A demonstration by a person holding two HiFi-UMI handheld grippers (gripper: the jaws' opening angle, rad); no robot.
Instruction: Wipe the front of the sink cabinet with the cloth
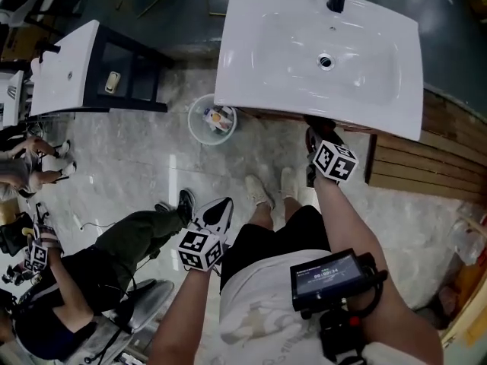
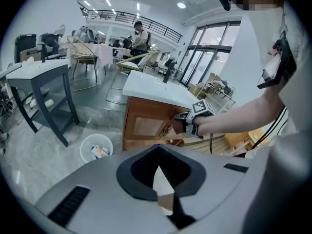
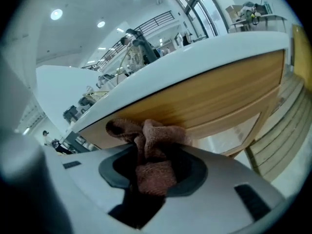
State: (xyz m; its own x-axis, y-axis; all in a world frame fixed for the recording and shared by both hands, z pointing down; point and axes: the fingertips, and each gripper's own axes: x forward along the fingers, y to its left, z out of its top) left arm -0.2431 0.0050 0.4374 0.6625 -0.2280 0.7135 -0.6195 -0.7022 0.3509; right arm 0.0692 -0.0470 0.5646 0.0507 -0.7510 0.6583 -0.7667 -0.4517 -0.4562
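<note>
Below sink (image 3: 195,52), cloth (image 3: 156,135) in right tongs (image 3: 153,177)

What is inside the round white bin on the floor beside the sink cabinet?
The bin holds a few pieces of litter, white with orange and yellow marks. What they are is too small to tell, and anything beneath them is covered.
</note>
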